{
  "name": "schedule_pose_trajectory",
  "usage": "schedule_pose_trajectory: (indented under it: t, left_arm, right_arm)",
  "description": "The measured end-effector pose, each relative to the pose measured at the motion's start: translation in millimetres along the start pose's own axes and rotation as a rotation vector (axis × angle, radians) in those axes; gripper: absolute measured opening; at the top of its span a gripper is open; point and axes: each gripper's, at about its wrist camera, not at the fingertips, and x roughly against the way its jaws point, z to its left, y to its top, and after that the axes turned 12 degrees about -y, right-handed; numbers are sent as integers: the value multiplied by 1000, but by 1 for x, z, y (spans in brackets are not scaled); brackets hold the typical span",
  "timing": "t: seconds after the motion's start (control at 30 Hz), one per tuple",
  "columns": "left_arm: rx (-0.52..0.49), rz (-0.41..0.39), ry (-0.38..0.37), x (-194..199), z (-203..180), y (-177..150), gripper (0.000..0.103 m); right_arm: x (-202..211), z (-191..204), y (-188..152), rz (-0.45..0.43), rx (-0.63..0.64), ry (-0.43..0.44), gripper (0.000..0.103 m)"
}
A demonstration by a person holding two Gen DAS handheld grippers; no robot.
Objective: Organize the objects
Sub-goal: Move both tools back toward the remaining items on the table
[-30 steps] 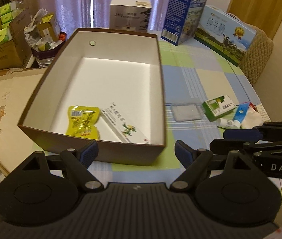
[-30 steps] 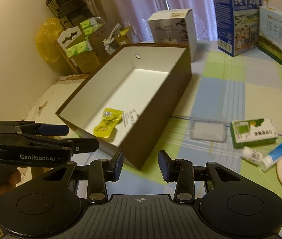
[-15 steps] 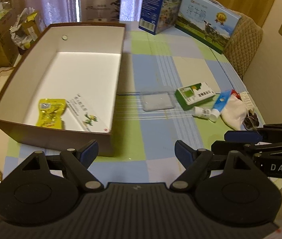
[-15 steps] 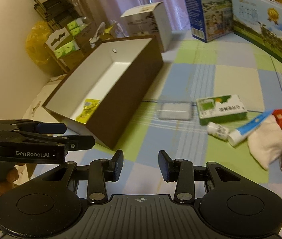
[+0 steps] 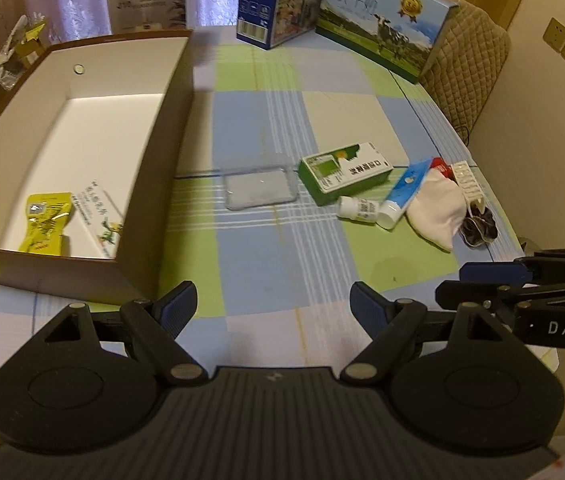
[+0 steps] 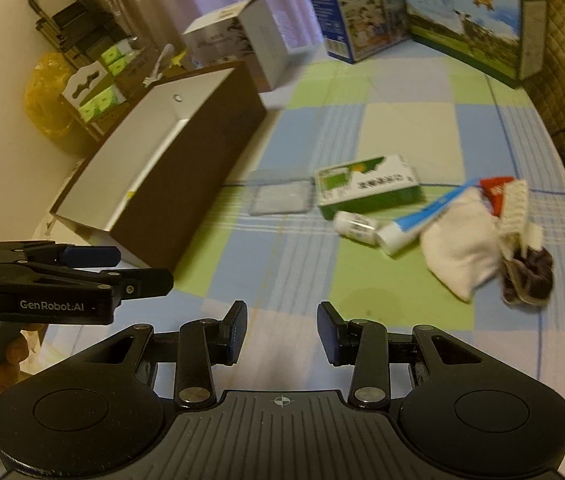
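A brown box (image 5: 150, 216) with a white inside stands at the left, holding a yellow packet (image 5: 44, 224) and a flat white carton (image 5: 96, 212). On the checked cloth to its right lie a clear case (image 5: 260, 188), a green-white box (image 5: 344, 170), a small white bottle (image 5: 358, 209), a toothpaste tube (image 5: 402, 192), a white sock (image 5: 436, 212) and a dark scrunchie (image 5: 478, 232). My left gripper (image 5: 273, 302) hovers open and empty above the cloth, short of the case. My right gripper (image 6: 282, 320) stands narrowly open, empty, near the bottle (image 6: 354, 226) and tube (image 6: 418, 220).
Two milk cartons (image 5: 382, 16) (image 5: 278, 0) and a white carton (image 5: 146, 0) stand along the table's far edge. A quilted chair back (image 5: 470, 68) is at the far right. The table's rounded right edge runs just past the scrunchie (image 6: 528, 276).
Both grippers have swung right, away from the brown box and toward the loose items on the cloth. Their jaw widths look the same.
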Motion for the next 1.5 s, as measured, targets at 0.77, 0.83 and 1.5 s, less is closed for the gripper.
schedule_pose_trajectory:
  t: [0.77,0.83,1.5]
  left_arm:
    - [-53,39,-36,-57,-49,11,81]
    - [-57,39,-37,-61,-50,13,81]
    - [-72,2,17,-97,-27,38,81]
  right_arm:
    - [7,-95,-23,37,-148,-76,36]
    - [6,-101,-23,39,-164,-102,36]
    - [-17,-149,11,-55,-266,-244,37]
